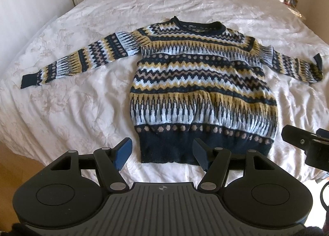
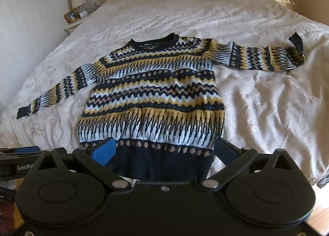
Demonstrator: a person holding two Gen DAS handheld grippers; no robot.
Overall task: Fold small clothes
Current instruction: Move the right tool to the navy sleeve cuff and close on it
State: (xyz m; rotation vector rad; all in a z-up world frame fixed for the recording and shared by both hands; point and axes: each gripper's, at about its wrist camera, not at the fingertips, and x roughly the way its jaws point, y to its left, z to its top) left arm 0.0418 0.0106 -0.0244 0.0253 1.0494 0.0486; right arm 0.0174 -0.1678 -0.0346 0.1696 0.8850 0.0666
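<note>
I see the patterned sweater (image 1: 197,84) spread flat on the white bedspread (image 1: 82,102), sleeves out — its navy hem nearest me. My left gripper (image 1: 162,153) hangs spread wide at the hem's left corner; my right gripper (image 2: 164,151) — equally wide — straddles the hem.

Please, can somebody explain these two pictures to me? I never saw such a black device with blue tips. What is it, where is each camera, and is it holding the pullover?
A person holds a two-finger tool in each hand; no robot arm. Each picture comes from a camera on one tool, looking along its fingers. One shows the left gripper, the other the right gripper. The blue parts are finger pads. A patterned sweater lies flat on the white bed, sleeves spread. Both grippers are open and hold nothing. Nightstands with lamps stand behind.
</note>
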